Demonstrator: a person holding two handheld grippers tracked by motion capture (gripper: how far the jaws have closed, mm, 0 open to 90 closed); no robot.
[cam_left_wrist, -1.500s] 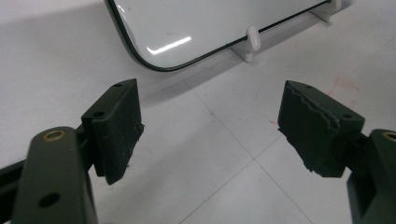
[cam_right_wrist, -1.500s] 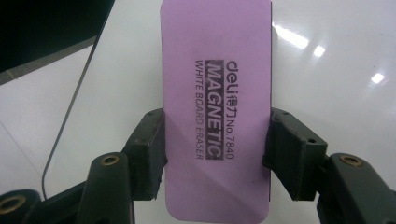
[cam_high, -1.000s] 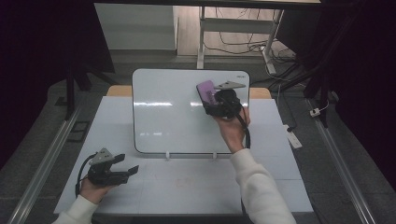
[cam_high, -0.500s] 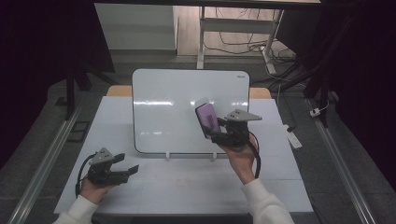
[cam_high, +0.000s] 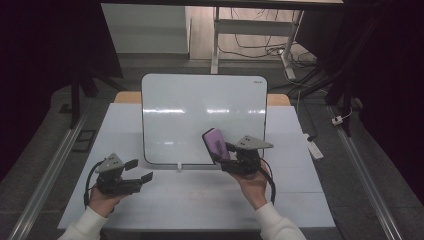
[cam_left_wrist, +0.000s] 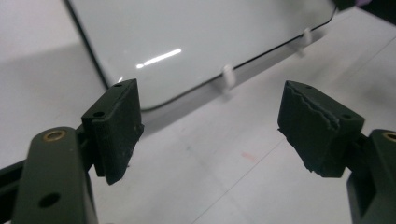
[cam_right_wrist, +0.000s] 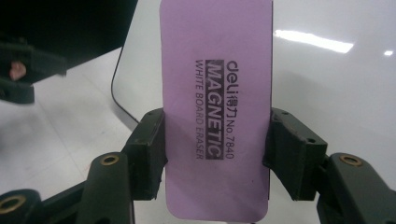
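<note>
Hands come in from the bottom of the high view, both in white sleeves. My right gripper (cam_high: 226, 159) is held just above the near edge of the glossy white rectangular whiteboard (cam_high: 200, 115), its jaws clamped on the long sides of the flat purple magnetic whiteboard eraser (cam_high: 216, 144), which stands tilted, its top leaning away to the left. In the right gripper view the eraser (cam_right_wrist: 215, 107) has a smooth matte face with rounded corners and black print reading "deli MAGNETIC WHITE BOARD ERASER No.7840"; the black pads (cam_right_wrist: 150, 151) press against both of its edges.

My left gripper (cam_high: 140, 171) rests low on the pale white table (cam_high: 300, 200), near the board's near left corner, jaws spread wide with nothing between them. In the left gripper view one rubbery pad (cam_left_wrist: 317, 128) has a torn, ragged edge.

Compared with a second ago, the right gripper has drawn back from the board's upper right area to its near edge, carrying the eraser. The left gripper has stayed put.
</note>
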